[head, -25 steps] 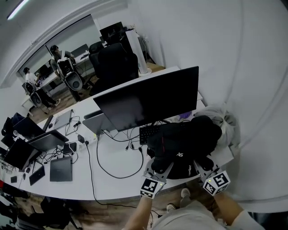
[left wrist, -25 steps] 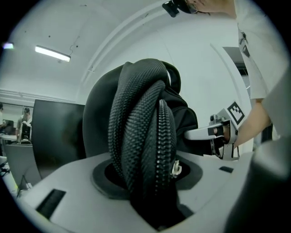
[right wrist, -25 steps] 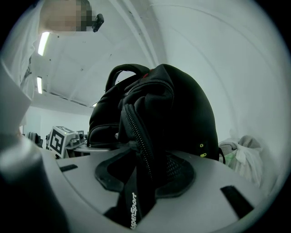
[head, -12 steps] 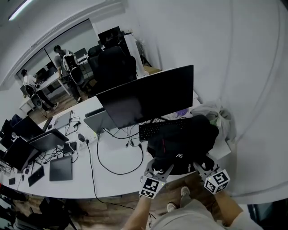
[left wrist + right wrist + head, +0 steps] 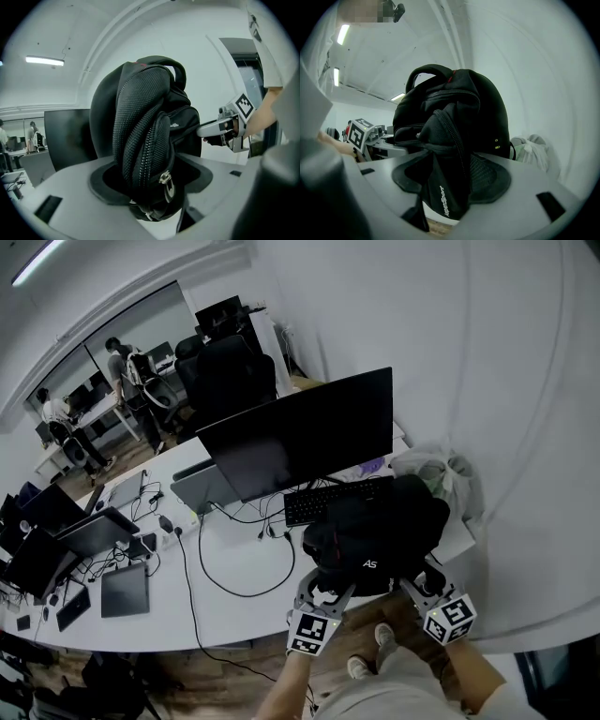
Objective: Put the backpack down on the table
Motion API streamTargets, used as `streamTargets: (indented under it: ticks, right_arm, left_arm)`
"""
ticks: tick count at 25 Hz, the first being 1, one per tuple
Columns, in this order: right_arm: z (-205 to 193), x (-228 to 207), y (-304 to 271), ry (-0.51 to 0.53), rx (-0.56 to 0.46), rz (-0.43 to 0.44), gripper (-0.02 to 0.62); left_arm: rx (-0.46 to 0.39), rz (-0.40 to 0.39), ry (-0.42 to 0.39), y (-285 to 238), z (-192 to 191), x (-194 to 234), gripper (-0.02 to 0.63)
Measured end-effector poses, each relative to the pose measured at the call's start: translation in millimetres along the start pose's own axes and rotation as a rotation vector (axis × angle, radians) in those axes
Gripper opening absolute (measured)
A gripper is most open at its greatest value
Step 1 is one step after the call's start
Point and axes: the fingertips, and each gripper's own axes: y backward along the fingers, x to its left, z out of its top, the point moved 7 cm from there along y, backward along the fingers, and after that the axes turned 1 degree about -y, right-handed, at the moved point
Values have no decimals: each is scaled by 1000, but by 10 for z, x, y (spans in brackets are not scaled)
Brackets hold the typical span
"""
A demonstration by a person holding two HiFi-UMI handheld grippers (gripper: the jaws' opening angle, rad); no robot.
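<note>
The black backpack (image 5: 380, 531) stands upright on the near right end of the white table (image 5: 234, 610). My left gripper (image 5: 325, 593) is at its near left corner and my right gripper (image 5: 420, 585) at its near right corner. Both sets of jaws are opening. In the left gripper view a zipped fold of the backpack (image 5: 145, 136) still lies between the spread jaws, with the right gripper (image 5: 229, 129) beyond it. In the right gripper view a side pocket flap of the backpack (image 5: 450, 154) hangs in the gap, loose, and the left gripper (image 5: 370, 138) shows at the left.
A large dark monitor (image 5: 300, 432) and a keyboard (image 5: 328, 498) stand just behind the backpack. A white plastic bag (image 5: 436, 470) lies at its far right, against the wall. Further left are a laptop (image 5: 202, 488), looping cables (image 5: 234, 568) and more devices. People (image 5: 122, 367) stand far back.
Both grippers have drawn back a little toward the table's near edge and their jaws have spread wider. The backpack rests on the table, and more of the keyboard shows behind it.
</note>
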Motion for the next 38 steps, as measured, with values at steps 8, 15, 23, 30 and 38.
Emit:
streamTargets:
  ticks: [8, 15, 23, 30, 38]
  right_arm:
    - [89, 17, 333, -55, -94, -11, 221]
    - [60, -70, 789, -68, -131, -29, 221]
    - [88, -119, 1815, -74, -181, -72, 218]
    - [-70, 54, 2726, -63, -197, -90, 88]
    - [-234, 386, 3539, -37, -177, -73, 51]
  left_arm:
    - [-42, 100, 68, 391, -34, 79, 273]
    - [-29, 219, 50, 773, -2, -7, 273]
    - [-62, 419, 110, 1405, 111, -495, 178]
    - [-95, 473, 143, 2002, 104, -1306, 17]
    - [-110, 467, 172, 2653, 177, -2119, 8]
